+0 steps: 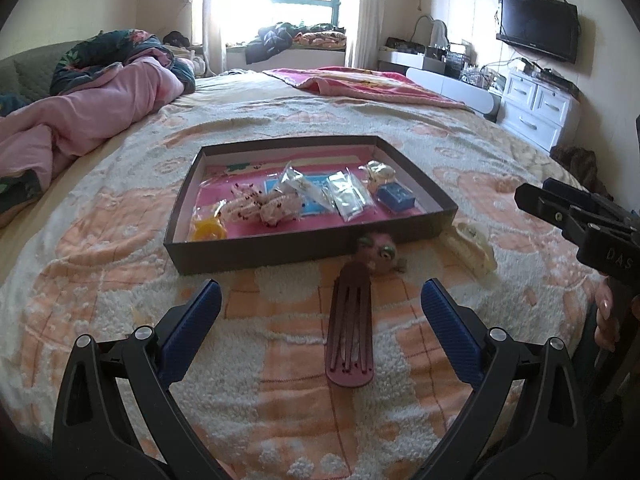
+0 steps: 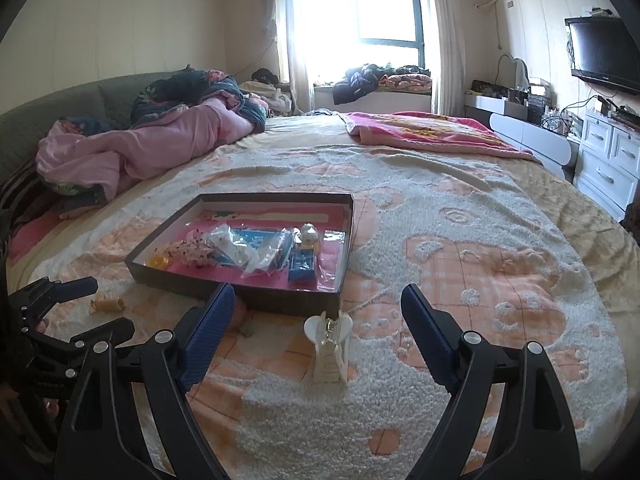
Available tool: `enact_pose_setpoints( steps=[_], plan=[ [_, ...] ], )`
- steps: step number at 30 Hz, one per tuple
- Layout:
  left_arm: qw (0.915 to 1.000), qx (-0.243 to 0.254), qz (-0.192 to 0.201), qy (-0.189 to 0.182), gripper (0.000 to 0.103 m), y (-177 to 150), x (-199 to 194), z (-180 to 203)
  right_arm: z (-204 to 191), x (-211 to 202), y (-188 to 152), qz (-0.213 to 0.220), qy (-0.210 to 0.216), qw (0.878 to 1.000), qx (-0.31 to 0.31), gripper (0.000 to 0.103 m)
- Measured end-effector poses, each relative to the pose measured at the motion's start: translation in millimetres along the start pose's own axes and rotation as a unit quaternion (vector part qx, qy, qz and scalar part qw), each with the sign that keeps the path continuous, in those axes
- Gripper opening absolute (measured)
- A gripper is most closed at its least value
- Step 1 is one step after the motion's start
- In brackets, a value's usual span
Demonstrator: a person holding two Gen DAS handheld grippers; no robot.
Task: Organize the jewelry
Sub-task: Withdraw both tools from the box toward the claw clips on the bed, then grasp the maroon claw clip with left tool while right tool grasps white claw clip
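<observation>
At the lower centre of the left wrist view: your left tongs, released and wide, with a maroon hair comb lying flat on the bed cover between the blue pads, untouched. Beyond it, a pink ornament rests against the box wall.

At the lower centre of the right wrist view: your right tongs, likewise released, with a cream claw clip between them.

Risks:
- The comb is thin and flat; closing may pinch the fluffy cover with it or slide off.
- The clip may tip or skid.
- The box is crowded with packets; drops could land on top and roll out.
</observation>
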State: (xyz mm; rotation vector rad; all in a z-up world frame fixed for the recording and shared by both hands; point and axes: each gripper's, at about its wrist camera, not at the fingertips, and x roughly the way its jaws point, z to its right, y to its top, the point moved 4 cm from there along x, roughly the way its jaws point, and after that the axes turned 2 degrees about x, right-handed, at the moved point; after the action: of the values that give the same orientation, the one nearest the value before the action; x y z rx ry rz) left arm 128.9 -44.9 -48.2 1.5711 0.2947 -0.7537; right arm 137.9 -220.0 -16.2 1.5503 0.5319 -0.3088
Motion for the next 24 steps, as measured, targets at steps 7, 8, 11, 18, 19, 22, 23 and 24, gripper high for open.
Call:
enact_pose_setpoints(
  steps=[7,8,11,18,19,22,23,24],
  plan=[
    [0.9998,0.016,-0.008,-0.005,0.092,-10.3,7.9,8.7,1.6,7.0,-10.8,-0.011,0.001,1.0,0.002,0.082],
    [0.9998,0.016,-0.01,-0.008,0.092,-11.7,9.3,9.4,1.5,9.3,-13.1,-0.015,0.0,1.0,0.001,0.082],
    [0.9996,0.018,-0.017,-0.01,0.092,-15.9,15.4,10.2,2.3,17.6,-21.3,-0.029,-0.001,1.0,0.003,0.082],
    [0.9989,0.018,-0.035,-0.027,0.091,-23.3,30.1,12.2,2.4,37.8,-34.7,-0.051,-0.006,0.999,0.002,0.082],
    [0.9986,0.018,-0.04,-0.03,0.091,-25.0,34.2,12.5,2.4,42.5,-36.4,-0.056,-0.008,0.998,0.001,0.082],
    [0.9981,0.016,-0.05,-0.033,0.089,-28.1,41.7,14.0,1.9,53.7,-40.4,-0.069,-0.007,0.998,0.001,0.082],
    [0.9979,0.016,-0.053,-0.034,0.086,-29.0,44.5,14.5,1.6,57.9,-41.7,-0.074,-0.006,0.997,0.001,0.082],
    [0.9976,0.016,-0.057,-0.035,0.084,-30.1,47.5,15.2,1.9,61.1,-42.4,-0.077,-0.007,0.997,0.001,0.082]
  ],
)
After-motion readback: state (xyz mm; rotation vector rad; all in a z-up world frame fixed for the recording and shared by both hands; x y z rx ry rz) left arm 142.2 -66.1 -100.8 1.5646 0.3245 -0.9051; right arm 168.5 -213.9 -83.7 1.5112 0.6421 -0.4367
